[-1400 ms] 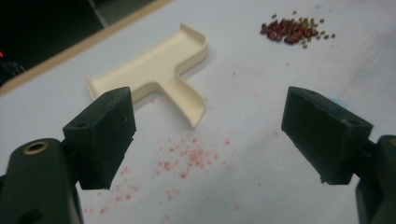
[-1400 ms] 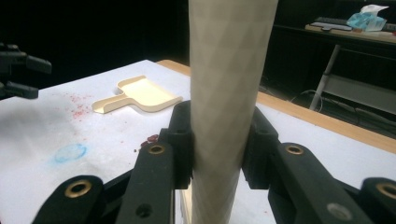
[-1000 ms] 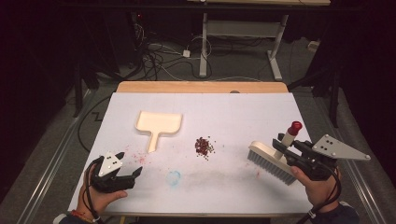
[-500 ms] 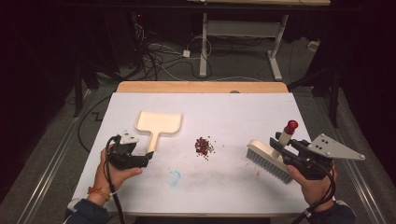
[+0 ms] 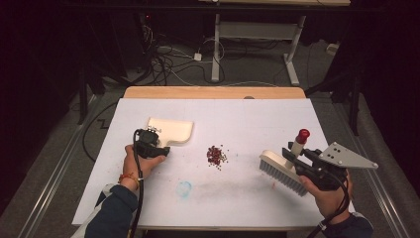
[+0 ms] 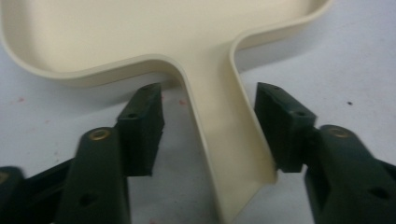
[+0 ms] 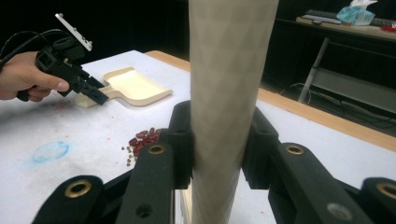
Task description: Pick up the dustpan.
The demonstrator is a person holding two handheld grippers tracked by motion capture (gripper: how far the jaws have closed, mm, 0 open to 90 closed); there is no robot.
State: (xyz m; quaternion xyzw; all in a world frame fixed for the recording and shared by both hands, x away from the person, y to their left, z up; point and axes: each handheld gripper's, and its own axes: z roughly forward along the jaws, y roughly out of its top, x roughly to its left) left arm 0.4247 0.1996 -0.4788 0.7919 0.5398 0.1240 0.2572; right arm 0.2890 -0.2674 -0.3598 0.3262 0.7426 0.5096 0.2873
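A cream dustpan (image 5: 171, 130) lies on the white table (image 5: 257, 116), left of centre. My left gripper (image 5: 161, 147) has reached its handle (image 6: 224, 140), which runs between the two jaws. The jaws have just been closing; the right pad touches the handle's edge, the left pad stands a little off it. My right gripper (image 5: 292, 157) is shut on the pale handle (image 7: 229, 84) of a scrub brush (image 5: 280, 171) with a red tip, bristles toward the table at the right. A small pile of red beans (image 5: 216, 156) lies between the two tools.
A blue smudge (image 5: 184, 188) marks the table near the front edge. A wooden strip (image 5: 213, 92) runs along the far edge. Beyond it are cables and desk legs on a dark floor.
My left hand has moved from the front left corner up to the dustpan's handle, and its jaws have narrowed around it. The right hand and brush have stayed put.
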